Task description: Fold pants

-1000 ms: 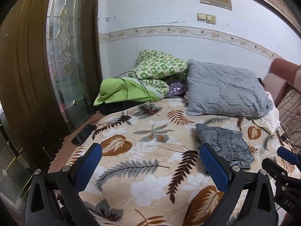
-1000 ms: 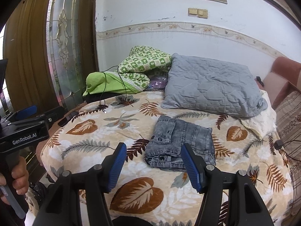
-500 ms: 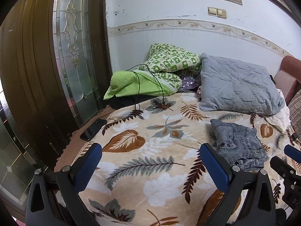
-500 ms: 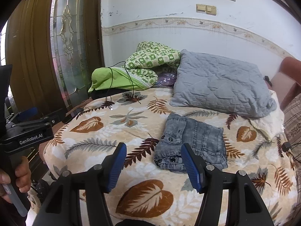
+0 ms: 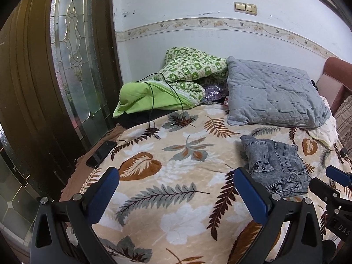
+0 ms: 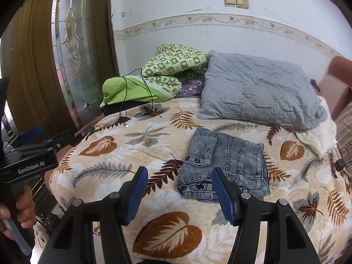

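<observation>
two claws wide open and empty, left claw (image 5: 176, 194), right claw (image 6: 178, 192), folded grey pants (image 6: 226, 165) on leaf-print blanket (image 6: 132, 154)

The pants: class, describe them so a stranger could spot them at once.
Find the bed with the leaf-print blanket. In front of the big grey pillow lies a small folded bundle, the pants. They alone are faded grey denim, with dark buttons.

Both hand-held grippers (image 5: 176, 189) (image 6: 178, 187) apparently agape, empty

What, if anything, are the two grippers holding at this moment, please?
Nothing: the left gripper and right gripper are open and empty; the folded jeans lie untouched.
</observation>
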Tool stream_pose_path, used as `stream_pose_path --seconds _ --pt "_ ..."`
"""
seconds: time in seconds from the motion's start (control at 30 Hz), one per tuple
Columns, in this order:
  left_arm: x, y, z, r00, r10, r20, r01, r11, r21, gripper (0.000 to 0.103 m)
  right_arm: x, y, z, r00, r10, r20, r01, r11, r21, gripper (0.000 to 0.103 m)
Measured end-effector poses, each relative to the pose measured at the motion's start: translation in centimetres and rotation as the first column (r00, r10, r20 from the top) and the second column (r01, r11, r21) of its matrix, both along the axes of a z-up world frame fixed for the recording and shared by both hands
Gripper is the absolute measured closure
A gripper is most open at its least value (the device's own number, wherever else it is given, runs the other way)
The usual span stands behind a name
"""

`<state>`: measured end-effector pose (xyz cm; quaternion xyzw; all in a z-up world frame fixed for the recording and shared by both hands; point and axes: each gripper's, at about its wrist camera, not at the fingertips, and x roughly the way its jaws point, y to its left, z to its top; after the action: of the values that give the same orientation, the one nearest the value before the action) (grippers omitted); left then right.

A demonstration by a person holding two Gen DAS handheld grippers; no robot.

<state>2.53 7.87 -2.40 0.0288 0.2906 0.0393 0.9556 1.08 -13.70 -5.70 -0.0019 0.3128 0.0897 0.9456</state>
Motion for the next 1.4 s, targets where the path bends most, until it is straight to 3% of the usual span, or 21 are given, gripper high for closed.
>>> stream_pose_path --seconds 0.33,1.03,1.4 --pt "-0.2 -0.4 0.4 1.000 -0.021 0.011 0.021 1.000 0.002 0.000 0.6 -0.1 -0.4 1.000 0.002 -0.016 -0.002 1.000 0.010 0.039" --pt "-4.8 -1.3 4.1 0.992 -0.056 0.111 0.057 0.998 -0.007 0.000 -4.4 -0.2 3.6 0.996 -0.006 0.084 0.007 1.000 -0.010 0.039" --pt "-3.4 -3.6 3.9 0.991 -0.099 0.090 0.099 0.995 0.009 0.000 -3.2 -2.5 2.7 0.997 -0.035 0.067 0.034 0.999 0.026 0.039"
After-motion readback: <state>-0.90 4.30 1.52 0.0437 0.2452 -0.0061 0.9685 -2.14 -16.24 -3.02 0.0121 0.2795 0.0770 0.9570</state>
